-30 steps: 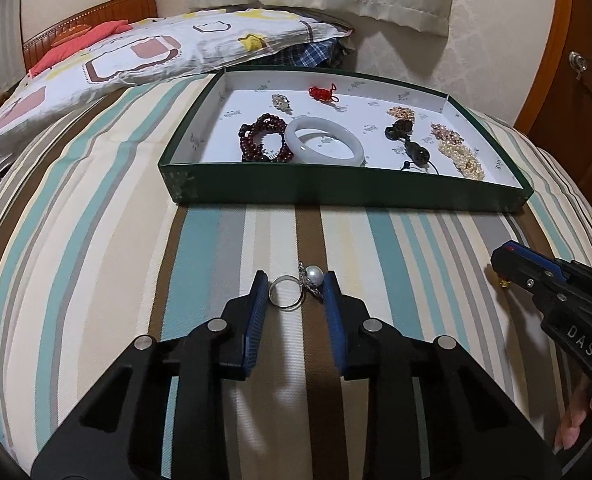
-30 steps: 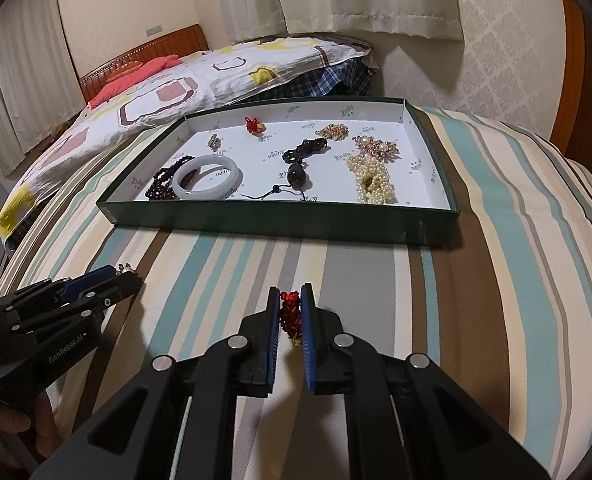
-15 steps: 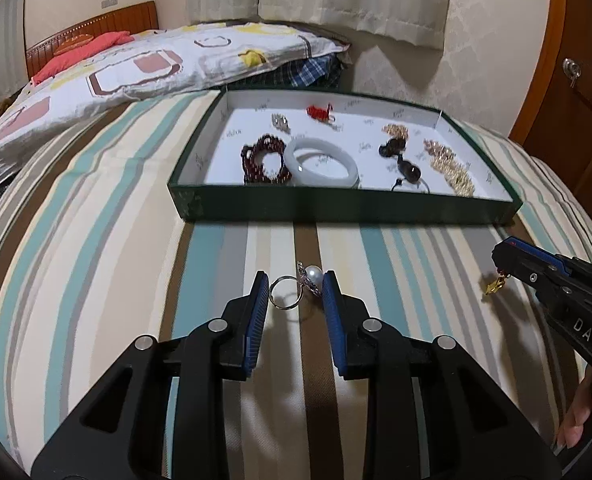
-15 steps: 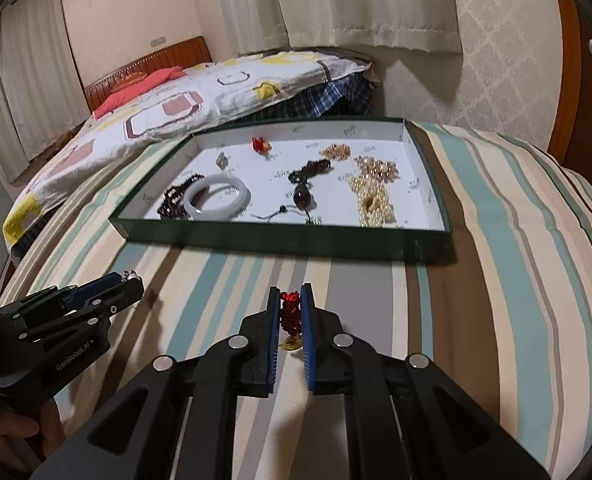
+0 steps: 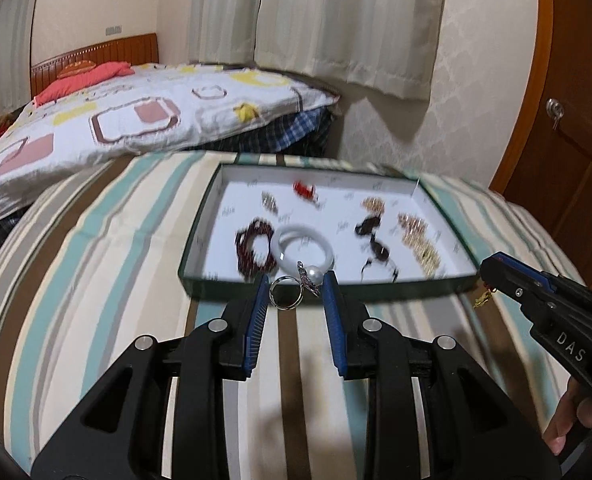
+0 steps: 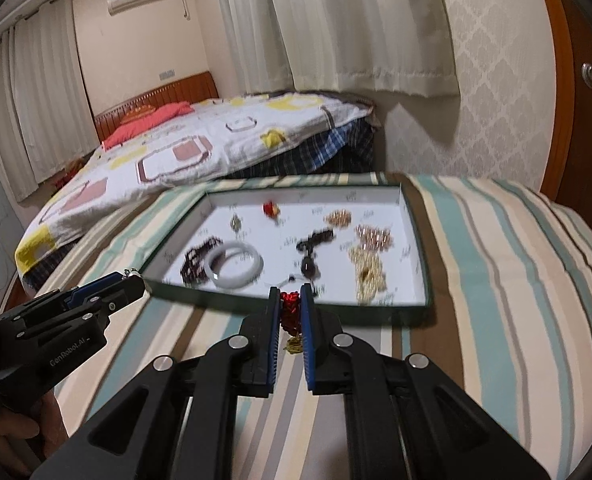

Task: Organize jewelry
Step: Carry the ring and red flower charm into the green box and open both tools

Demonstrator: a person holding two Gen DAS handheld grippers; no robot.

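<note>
The left gripper clamps a pearl ring before the tray's near edge. Only the right view shows the right gripper pinching a red beaded charm.

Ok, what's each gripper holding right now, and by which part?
The left gripper pinches a pearl ring, band against one pad, pearl setting against the other. The right gripper clamps a red beaded charm by its beads; its gold tassel hangs free.

Green tray contents motion-blurred, small gold pieces indistinct, tray's near wall partly hidden behind left gripper, person's hand cut off at frame edge.
</note>
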